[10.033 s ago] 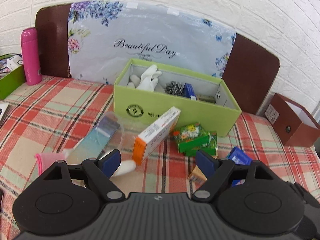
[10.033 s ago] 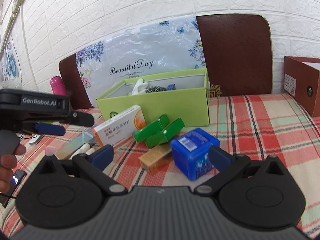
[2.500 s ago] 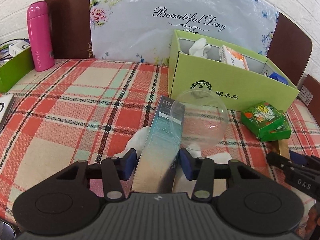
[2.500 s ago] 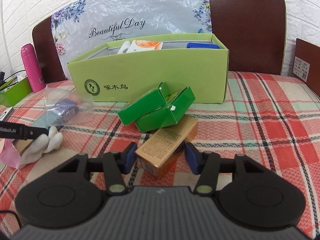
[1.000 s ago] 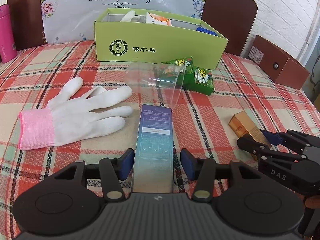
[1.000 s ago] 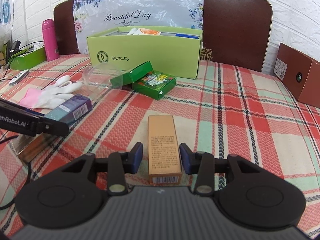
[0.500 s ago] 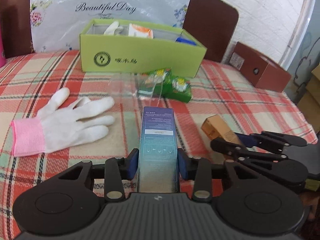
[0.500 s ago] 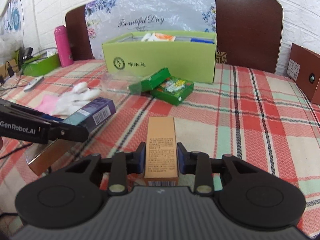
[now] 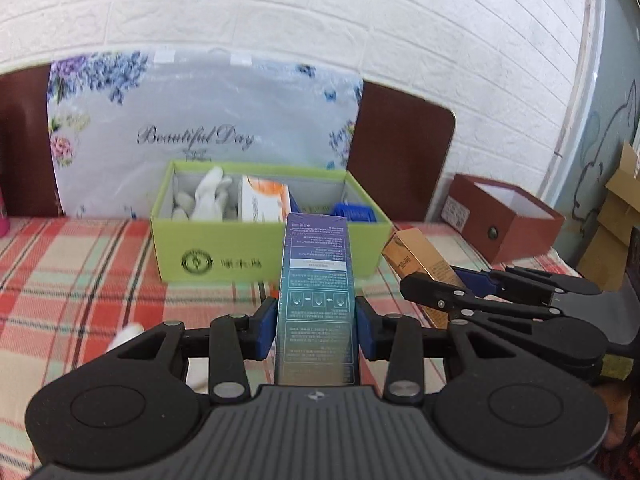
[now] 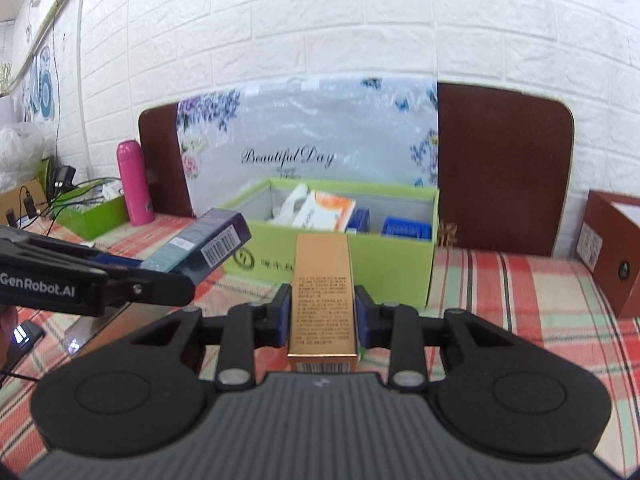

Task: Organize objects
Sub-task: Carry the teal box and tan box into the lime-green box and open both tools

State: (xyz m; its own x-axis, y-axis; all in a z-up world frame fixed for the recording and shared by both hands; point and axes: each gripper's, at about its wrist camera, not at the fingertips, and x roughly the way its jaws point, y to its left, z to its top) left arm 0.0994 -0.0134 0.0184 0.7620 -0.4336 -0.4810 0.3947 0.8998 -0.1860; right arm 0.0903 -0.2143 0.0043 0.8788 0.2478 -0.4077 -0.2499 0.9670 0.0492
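My left gripper (image 9: 316, 326) is shut on a long teal-blue box (image 9: 316, 280), held up off the table and pointing at the green storage box (image 9: 224, 258). It also shows in the right wrist view (image 10: 202, 246). My right gripper (image 10: 322, 312) is shut on a gold-brown box (image 10: 323, 292), also raised, facing the green storage box (image 10: 396, 268). The gold-brown box (image 9: 420, 260) shows at the right of the left wrist view. The storage box holds a white glove (image 9: 208, 196), an orange-white box (image 9: 264, 200) and a blue box (image 9: 354, 213).
A plaid tablecloth (image 9: 72, 292) covers the table. A brown open box (image 9: 504, 220) stands at the right. A pink bottle (image 10: 135, 188) and a small green tray (image 10: 94, 216) with cables stand at the left. A floral "Beautiful Day" bag (image 9: 200, 136) leans on the wall behind.
Both grippers have lifted their boxes off the table and tipped up to face the green storage box, moving closer to it. The glove and green packets have dropped out of view.
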